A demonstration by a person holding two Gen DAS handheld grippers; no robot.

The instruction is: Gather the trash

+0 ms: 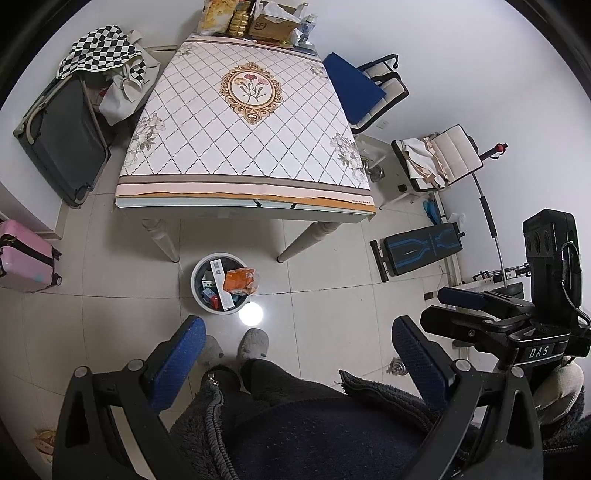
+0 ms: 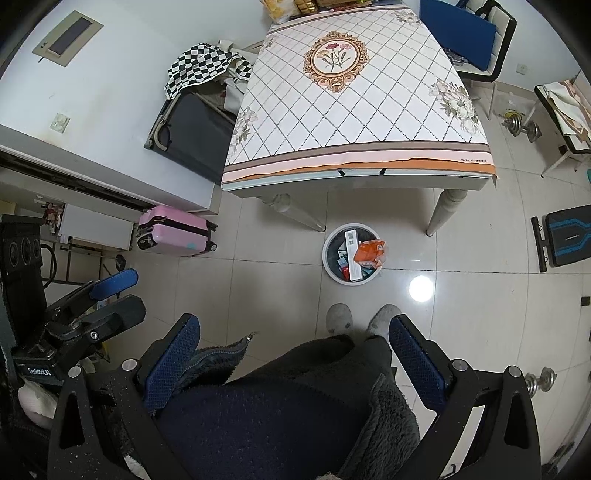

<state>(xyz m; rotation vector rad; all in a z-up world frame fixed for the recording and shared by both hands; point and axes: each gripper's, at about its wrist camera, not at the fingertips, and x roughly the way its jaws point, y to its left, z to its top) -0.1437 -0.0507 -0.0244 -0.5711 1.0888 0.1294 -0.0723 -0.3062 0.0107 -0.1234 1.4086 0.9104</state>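
Note:
A round white trash bin (image 1: 197,291) (image 2: 328,264) stands on the tiled floor in front of the table. It holds several boxes and packets, with an orange wrapper (image 1: 241,280) (image 2: 370,253) resting on its right rim and a long white box (image 1: 221,284) (image 2: 354,254) lying across it. My left gripper (image 1: 299,328) is open and empty, held high above my legs and slippers. My right gripper (image 2: 293,326) is open and empty, at the same height. The right gripper also shows in the left wrist view (image 1: 461,299), and the left gripper in the right wrist view (image 2: 114,282).
A table (image 1: 243,147) (image 2: 354,110) with a diamond-pattern cloth has boxes and snack bags (image 1: 255,18) at its far end. A pink suitcase (image 1: 26,254) (image 2: 173,230), a dark suitcase (image 1: 62,140), chairs (image 1: 369,88), a fitness bench (image 1: 421,249) and dumbbells (image 2: 524,127) stand around.

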